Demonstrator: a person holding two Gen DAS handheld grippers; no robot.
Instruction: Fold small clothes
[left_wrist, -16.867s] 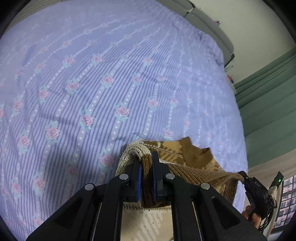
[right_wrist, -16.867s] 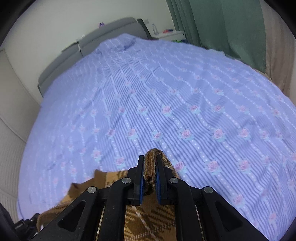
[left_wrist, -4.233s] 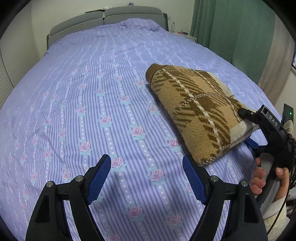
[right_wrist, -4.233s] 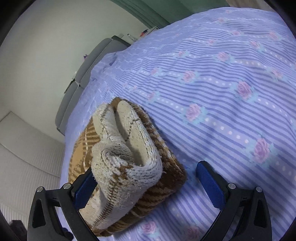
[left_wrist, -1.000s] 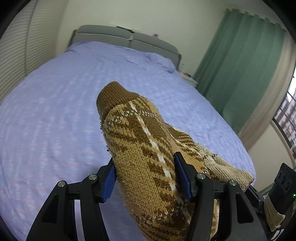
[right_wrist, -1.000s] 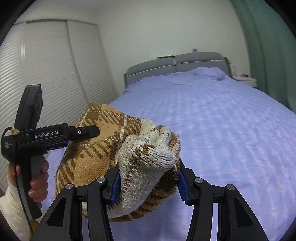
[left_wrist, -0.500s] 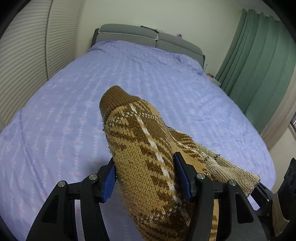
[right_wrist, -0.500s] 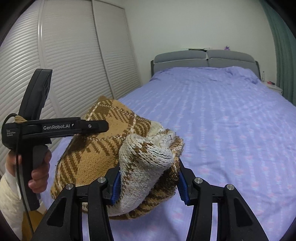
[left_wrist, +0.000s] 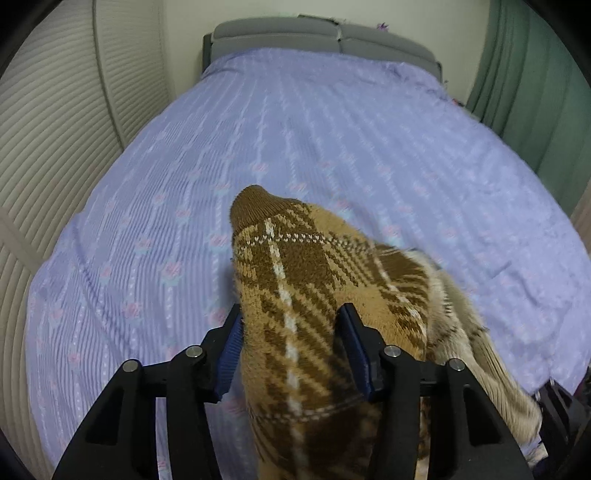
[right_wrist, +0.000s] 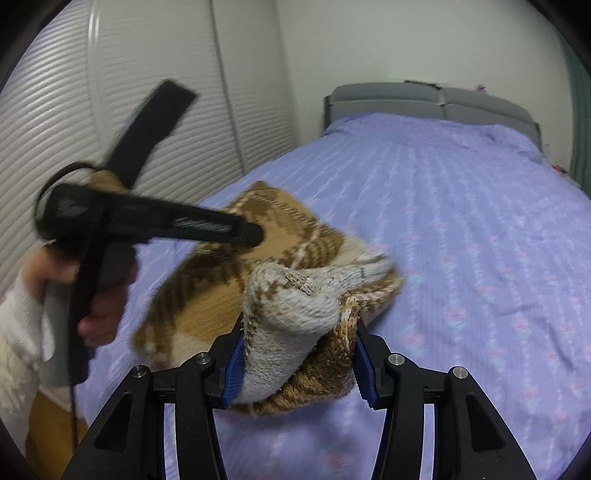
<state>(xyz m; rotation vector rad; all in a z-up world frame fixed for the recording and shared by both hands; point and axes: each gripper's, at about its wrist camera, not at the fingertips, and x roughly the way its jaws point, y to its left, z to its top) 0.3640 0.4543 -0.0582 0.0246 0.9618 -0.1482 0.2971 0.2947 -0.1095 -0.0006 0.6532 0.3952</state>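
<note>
A folded brown and tan plaid knit sweater (left_wrist: 303, 266) hangs between both grippers just above the bed. My left gripper (left_wrist: 293, 343) has its blue pads pressed on the plaid end, and its jaws are closing further. My right gripper (right_wrist: 300, 363) is shut on the bunched cream ribbed end of the sweater (right_wrist: 295, 306). In the right wrist view the left gripper (right_wrist: 251, 234) appears blurred at the left, held by a hand (right_wrist: 103, 314) in a white sleeve. The sweater's underside is hidden.
The bed (left_wrist: 332, 129) has a lilac striped cover with pink roses and a grey headboard (left_wrist: 321, 37) at the far end. White louvred wardrobe doors (right_wrist: 147, 110) stand close on the left. Green curtains (left_wrist: 535, 92) hang on the right.
Both grippers have carried the sweater lower and toward the wardrobe side of the bed, tilting downward. The left jaws have drawn a little closer on the knit.
</note>
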